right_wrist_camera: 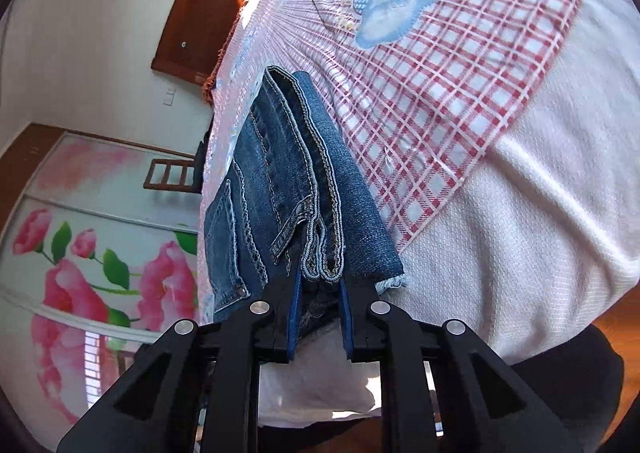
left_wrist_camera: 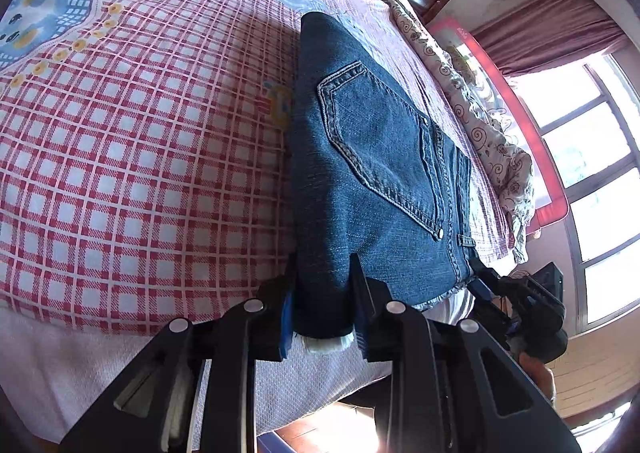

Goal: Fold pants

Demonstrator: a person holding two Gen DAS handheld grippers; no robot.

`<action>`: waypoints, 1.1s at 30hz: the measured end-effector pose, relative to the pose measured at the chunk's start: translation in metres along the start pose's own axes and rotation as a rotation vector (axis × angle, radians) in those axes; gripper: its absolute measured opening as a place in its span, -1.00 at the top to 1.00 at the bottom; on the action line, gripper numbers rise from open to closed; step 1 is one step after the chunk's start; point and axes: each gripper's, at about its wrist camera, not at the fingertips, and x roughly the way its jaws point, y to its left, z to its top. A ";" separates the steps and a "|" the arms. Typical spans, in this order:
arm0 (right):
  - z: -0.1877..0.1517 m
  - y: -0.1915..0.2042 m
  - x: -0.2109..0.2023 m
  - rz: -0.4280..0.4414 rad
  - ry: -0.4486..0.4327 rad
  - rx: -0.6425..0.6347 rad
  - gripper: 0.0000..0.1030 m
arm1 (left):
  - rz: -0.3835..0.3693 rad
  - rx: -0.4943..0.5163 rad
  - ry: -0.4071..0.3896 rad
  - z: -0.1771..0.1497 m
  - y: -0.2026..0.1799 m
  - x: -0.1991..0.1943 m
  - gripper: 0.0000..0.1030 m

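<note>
A bedroom with pale walls holds a bed (left_wrist_camera: 140,157) covered by a red-and-white checked cotton sheet printed with blue cartoon animals, with a plain white textured cover at its near edge.

The left hand-held gripper (left_wrist_camera: 322,293), black with blue pads, is nearly closed, and its two fingers pinch the near folded end of the dark blue denim pants (left_wrist_camera: 372,157); a strip of white lining shows just below the pads. From there the folded pants run away across the sheet, back pocket facing up, one rivet visible at the pocket corner. They lie near the bed's far side, where a crumpled cream blanket with a swirl pattern (left_wrist_camera: 472,85) runs along the edge. Beyond it stand a red-framed bed rail (left_wrist_camera: 504,65), dark red curtains and a bright window.

The right hand-held gripper (right_wrist_camera: 320,285) is likewise almost shut, its blue pads clamped on the stacked waistband and hem layers of the denim pants (right_wrist_camera: 280,181), with a belt loop hanging just beside the left finger. In the left wrist view this gripper shows at the pants' near right corner. Past the bed's edge in the right wrist view are a dark wooden headboard (right_wrist_camera: 208,5) and a sliding door painted with pink flowers (right_wrist_camera: 92,253).
</note>
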 end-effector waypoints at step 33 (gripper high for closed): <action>0.060 -0.007 0.022 -0.081 -0.026 -0.194 0.23 | 0.060 0.145 -0.021 0.023 -0.016 -0.009 0.48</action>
